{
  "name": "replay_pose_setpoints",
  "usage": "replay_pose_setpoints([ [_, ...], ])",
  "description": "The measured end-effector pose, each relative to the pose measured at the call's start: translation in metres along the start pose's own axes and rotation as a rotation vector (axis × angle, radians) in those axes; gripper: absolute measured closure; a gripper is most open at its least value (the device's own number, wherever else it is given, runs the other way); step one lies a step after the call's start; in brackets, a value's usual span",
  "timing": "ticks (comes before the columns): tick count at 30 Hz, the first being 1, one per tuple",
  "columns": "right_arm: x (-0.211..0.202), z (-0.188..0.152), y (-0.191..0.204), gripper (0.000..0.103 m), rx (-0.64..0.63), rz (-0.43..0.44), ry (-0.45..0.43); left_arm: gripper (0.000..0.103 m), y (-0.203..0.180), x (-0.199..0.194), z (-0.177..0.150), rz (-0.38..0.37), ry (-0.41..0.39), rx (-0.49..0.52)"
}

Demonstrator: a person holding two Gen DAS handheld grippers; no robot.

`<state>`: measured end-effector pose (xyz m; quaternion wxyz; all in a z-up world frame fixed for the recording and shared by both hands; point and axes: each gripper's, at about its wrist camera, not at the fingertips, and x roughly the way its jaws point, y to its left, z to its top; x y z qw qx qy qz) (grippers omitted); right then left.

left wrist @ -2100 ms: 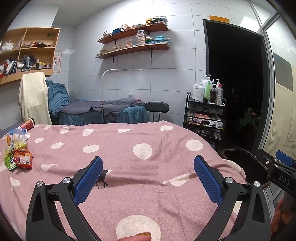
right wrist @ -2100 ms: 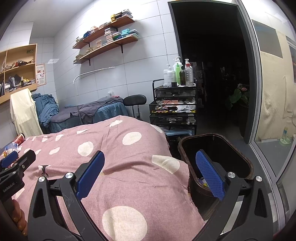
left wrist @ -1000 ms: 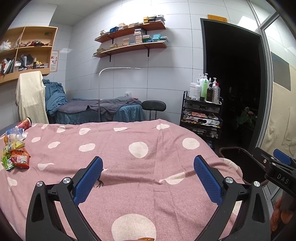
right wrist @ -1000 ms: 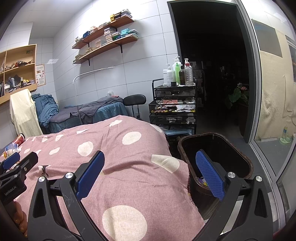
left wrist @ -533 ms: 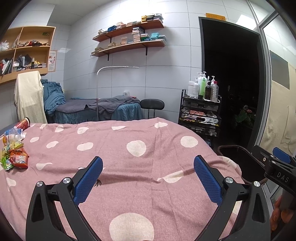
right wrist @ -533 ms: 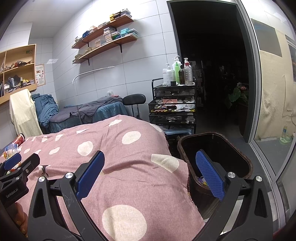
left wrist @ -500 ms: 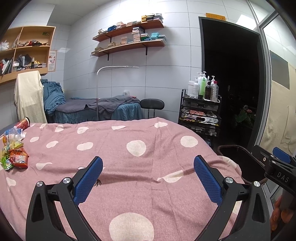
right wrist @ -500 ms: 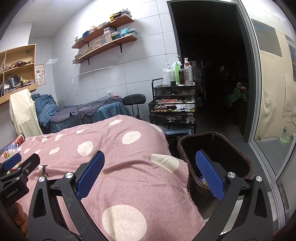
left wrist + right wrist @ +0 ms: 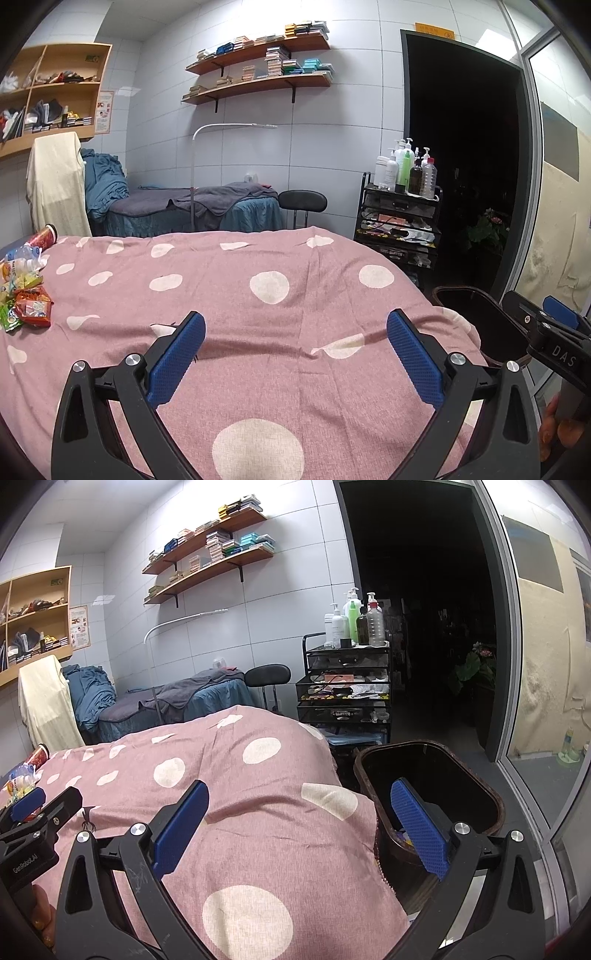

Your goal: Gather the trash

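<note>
Little has shifted: both views drift slightly. Left tongs (image 9: 295, 343) and right tongs (image 9: 299, 812) gape empty. Snack wrappers (image 9: 26, 295) await at the bed's (image 9: 295, 314) far-left edge; bin (image 9: 480, 794) holds little.

Both wrist views forward, sharing bedspread (image 9: 295, 302)

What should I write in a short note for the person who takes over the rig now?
Left tool: open, empty, above the pink spotted cover.
Right tool: open, empty, near the dark bin.
Trash pile of snack wrappers, bottle and cup lies at the bed's far left edge.
Done: some scraps seem to lie inside the bin.
Left: carry the pile across to the bin.
</note>
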<state>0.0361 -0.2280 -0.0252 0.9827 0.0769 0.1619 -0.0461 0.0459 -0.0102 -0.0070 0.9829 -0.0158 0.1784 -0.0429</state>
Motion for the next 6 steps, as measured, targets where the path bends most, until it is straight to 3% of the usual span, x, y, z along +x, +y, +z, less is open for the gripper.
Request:
replay_pose_setpoints([
  [6,0.0009,-0.0005,-0.0001,0.006,0.0,-0.001,0.007,0.005,0.002,0.0029,0.0006,-0.001,0.011,-0.004],
])
